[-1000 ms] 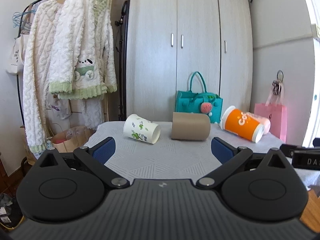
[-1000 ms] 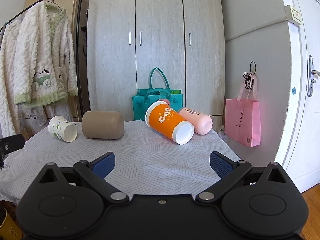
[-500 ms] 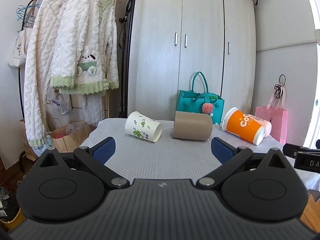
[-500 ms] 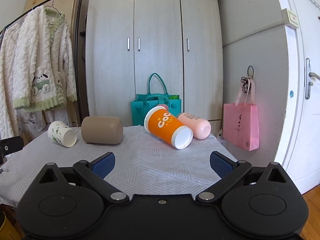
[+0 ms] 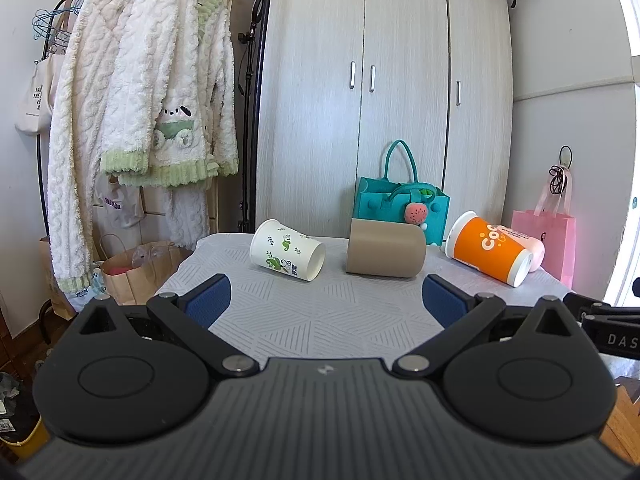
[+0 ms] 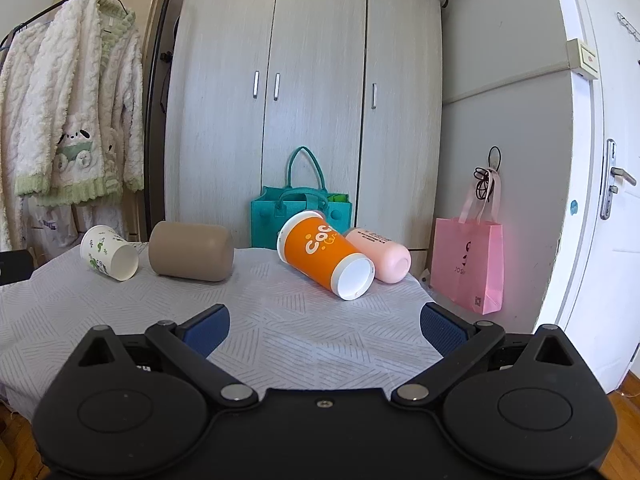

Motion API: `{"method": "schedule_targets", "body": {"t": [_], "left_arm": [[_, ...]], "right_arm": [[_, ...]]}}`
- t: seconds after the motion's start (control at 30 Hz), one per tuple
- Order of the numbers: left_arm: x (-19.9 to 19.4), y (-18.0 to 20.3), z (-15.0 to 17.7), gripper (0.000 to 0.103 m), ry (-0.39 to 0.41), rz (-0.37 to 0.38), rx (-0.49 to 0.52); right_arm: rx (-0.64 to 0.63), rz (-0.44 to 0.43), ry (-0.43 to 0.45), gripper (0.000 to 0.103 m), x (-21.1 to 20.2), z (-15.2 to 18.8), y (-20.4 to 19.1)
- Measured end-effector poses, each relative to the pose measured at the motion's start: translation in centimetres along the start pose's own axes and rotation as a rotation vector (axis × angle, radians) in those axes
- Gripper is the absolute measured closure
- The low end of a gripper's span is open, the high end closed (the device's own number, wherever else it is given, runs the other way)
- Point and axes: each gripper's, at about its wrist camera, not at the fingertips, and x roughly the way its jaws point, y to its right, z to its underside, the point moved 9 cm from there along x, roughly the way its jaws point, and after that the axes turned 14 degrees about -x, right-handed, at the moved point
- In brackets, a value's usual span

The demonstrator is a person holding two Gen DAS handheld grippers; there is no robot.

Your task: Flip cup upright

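We've got four cups on their sides on the table (image 5: 320, 320), w/ the tan cup (image 5: 385, 248) as landmark. White leaf-print paper cup (image 5: 286, 255) lies just left of it; orange cup (image 5: 486, 253) well right, touching the pink cup (image 6: 380, 255) behind it. Teal felt bag (image 5: 402, 208) stands behind the tan cup. Left gripper (image 5: 326, 296) & right gripper (image 6: 325, 322): both spread wide, holding nothing, near side of table.
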Motion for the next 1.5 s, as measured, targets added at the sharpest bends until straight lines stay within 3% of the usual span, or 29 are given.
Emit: {"method": "schedule_targets", "body": {"t": [1.13,1.3,1.4,1.5], "left_arm": [[0.7,0.1,1.0,0.000,-0.061,-0.026,0.001],[1.2,0.6,0.8,0.000,-0.120,-0.001,-0.017],[1.3,1.0,0.1,0.000,-0.102,-0.027,-0.001],[1.8,1.7,-0.2,0.000,-0.129,-0.016,-0.005]], "right_arm": [[-0.008,-0.019,-0.003,0.000,-0.4,0.0,-0.1],[-0.040,-0.100,0.030,0.000,-0.8,-0.7,-0.1],[-0.104,-0.121,0.047,0.000,-0.6,-1.2,0.5],[-0.094,-0.153,0.020,0.000,0.4,-1.1,1.6]]}}
